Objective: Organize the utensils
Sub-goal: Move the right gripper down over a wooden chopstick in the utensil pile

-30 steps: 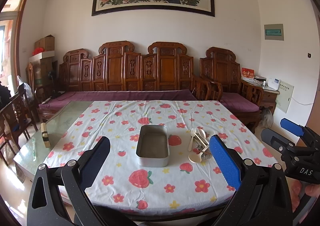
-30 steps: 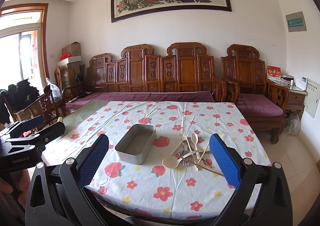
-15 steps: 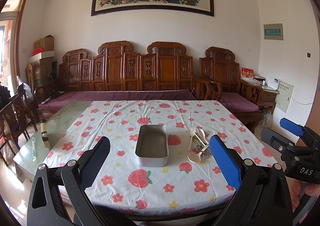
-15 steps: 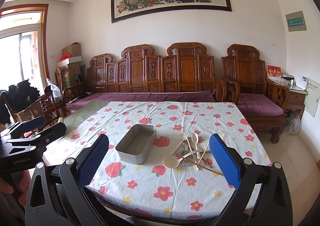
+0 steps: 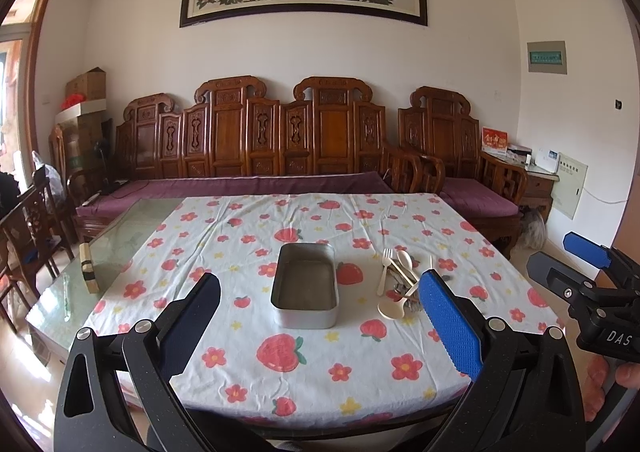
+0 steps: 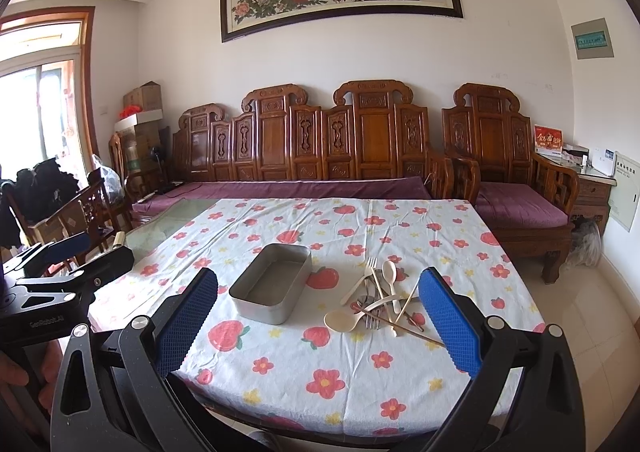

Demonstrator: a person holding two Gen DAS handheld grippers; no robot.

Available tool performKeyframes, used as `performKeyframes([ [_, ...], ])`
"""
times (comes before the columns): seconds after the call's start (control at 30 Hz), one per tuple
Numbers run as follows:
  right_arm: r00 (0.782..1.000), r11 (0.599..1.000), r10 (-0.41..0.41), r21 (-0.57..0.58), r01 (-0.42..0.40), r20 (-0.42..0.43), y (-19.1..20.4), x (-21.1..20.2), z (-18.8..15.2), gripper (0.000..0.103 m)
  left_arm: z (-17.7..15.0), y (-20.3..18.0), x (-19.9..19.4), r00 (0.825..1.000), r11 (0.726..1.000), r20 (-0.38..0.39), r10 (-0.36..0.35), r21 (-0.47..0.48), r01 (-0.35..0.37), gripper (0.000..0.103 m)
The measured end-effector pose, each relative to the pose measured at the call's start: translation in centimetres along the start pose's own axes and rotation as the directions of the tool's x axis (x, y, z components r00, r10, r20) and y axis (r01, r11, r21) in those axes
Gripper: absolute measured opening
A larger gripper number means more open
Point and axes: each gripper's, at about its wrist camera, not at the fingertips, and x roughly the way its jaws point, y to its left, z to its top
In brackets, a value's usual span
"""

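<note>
Both the left tongs [image 5: 318, 326] and right tongs [image 6: 318, 326] hang released short of the counter [image 6: 360, 384]; the utensils [image 6: 380, 300] lie heaped beside the empty tin [image 6: 272, 284], awaiting sorting.

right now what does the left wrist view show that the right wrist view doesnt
Only the left wrist view shows the right gripper from outside, at its right edge, and the wooden block on the bare glass in full. Only the right wrist view shows the left gripper at its left edge, and the brown chopsticks clearly. Both show the empty metal tin and the utensil pile beside it on the strawberry tablecloth.
</note>
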Motion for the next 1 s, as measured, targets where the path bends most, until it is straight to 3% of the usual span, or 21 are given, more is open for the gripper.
performKeyframes([
  [0.27, 0.999, 1.000, 0.007, 0.006, -0.007, -0.044, -2.2, 2.6, -1.8, 0.101, -0.6, 0.1, 3.0, 0.998, 1.000, -0.062, -0.013, 0.021, 0.015, 0.096],
  [0.6, 0.989, 0.999, -0.018, -0.041, 0.012, -0.146, -5.8, 8.2, -3.1, 0.100, -0.9, -1.1, 8.9, 0.983, 0.992, -0.159, -0.095, 0.063, 0.106, 0.096],
  [0.87, 0.970, 0.999, -0.030, -0.042, 0.021, -0.240, -9.5, 13.6, -4.4, 0.089, -2.0, -2.4, 13.4, 0.961, 0.982, -0.225, -0.158, 0.063, 0.176, 0.096],
  [1.0, 0.958, 0.998, -0.038, -0.054, 0.023, -0.284, -10.9, 16.3, -5.1, 0.077, -2.8, -3.6, 15.4, 0.950, 0.975, -0.257, -0.178, 0.083, 0.205, 0.096],
])
